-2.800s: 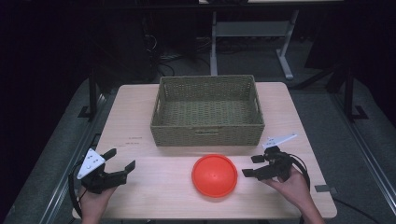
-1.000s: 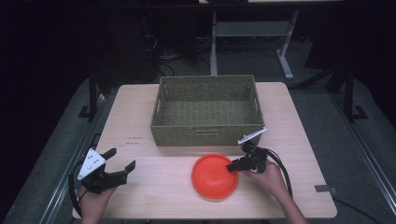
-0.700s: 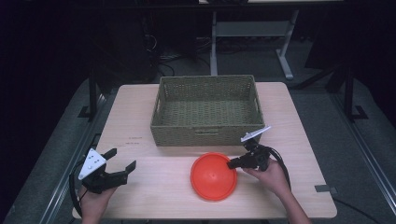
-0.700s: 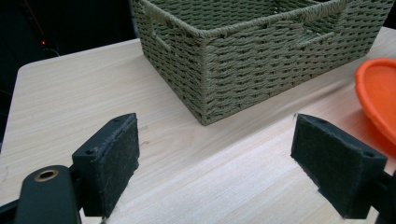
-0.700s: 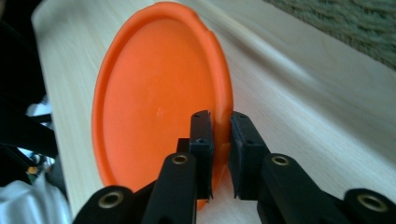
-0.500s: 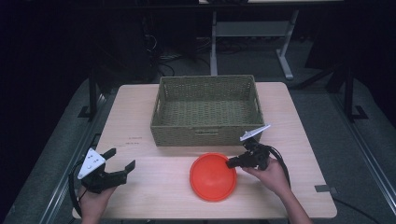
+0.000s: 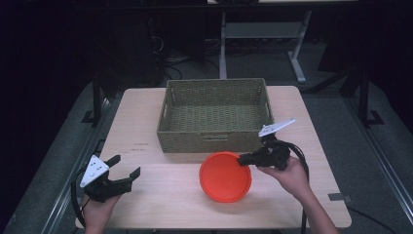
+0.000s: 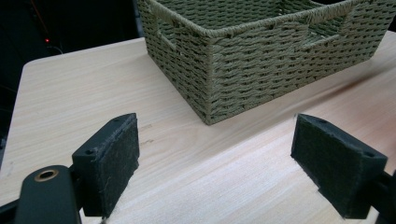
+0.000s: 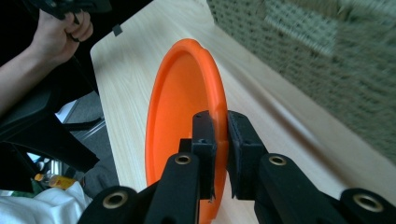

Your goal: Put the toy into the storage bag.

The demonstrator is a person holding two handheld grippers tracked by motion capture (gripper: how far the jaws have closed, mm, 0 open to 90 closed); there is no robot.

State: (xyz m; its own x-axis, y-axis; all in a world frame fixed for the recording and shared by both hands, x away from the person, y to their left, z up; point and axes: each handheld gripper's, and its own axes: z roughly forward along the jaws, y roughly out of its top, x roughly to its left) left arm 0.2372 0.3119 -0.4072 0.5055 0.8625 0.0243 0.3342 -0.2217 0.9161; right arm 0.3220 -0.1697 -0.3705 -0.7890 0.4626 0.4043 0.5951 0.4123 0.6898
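- Orange bowl (image 7: 225, 176) is pinched at its right rim by the right claw (image 7: 245, 159), and it hangs tipped up over the front of the desk (image 7: 146, 126), just in front of the basket (image 7: 214, 115).
- Before, the bowl lay upside down and flat on the desk, and the right claw sat apart from it, to its right. Now the claw has closed on the rim and lifted that side, so the hollow inside faces up toward the high view.
- In the right gripper view the two black pads press the thin rim (image 9: 219, 112) from both sides.
- Left claw (image 7: 125, 168) is in the same spot at the front left corner, spread wide with nothing between its pads (image 8: 109, 161).
- Bare wood lies open between the left claw and the bowl, and along the left side of the basket.
- Farther back, the woven basket has nothing in it.
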